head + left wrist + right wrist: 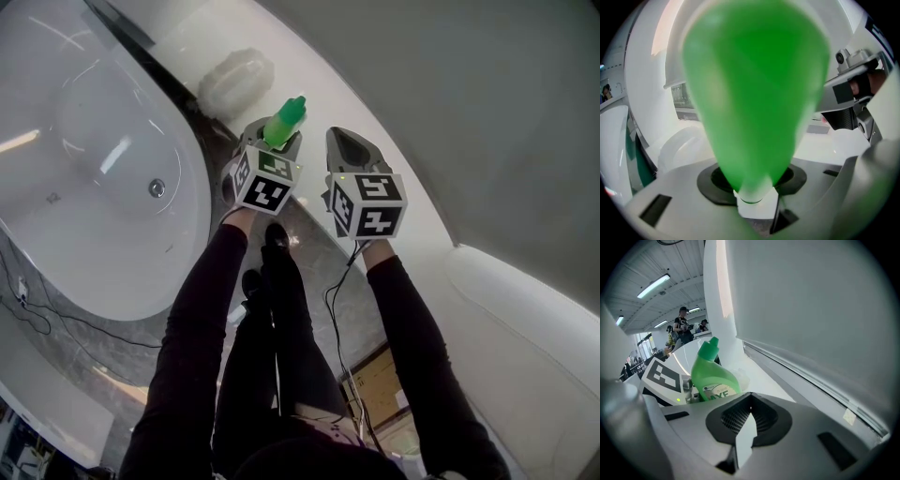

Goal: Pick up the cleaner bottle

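1. Nearest: black sleeves (202, 337), both arms stretched out side by side. Both tools angle down at the same spot. This looks like a one-hand grab with the other hand standing by.
2. left gripper (274, 141): fingers apart, one on each side of the cleaner bottle (285, 120). The bottle fills this gripper's own view. No pad is seen pressing on it. Judged: the grasp is being set up, lift not yet done.
3. right gripper (349, 148): just beside the left one, fingers open with nothing between them. The bottle sits off to its left.
4. Bottle: green, upright, cap (708, 347) on, label turned toward the right gripper. It is at the white ledge (403, 122) between tub and wall. The left gripper hides its base, so contact with the ledge can't be confirmed. The plastic is opaque, so the fill level is unknown.
5. Farther along: white rounded object (236, 75), can't identify it.
6. bathtub (56, 112), left side: empty, only the drain (157, 187) shows.
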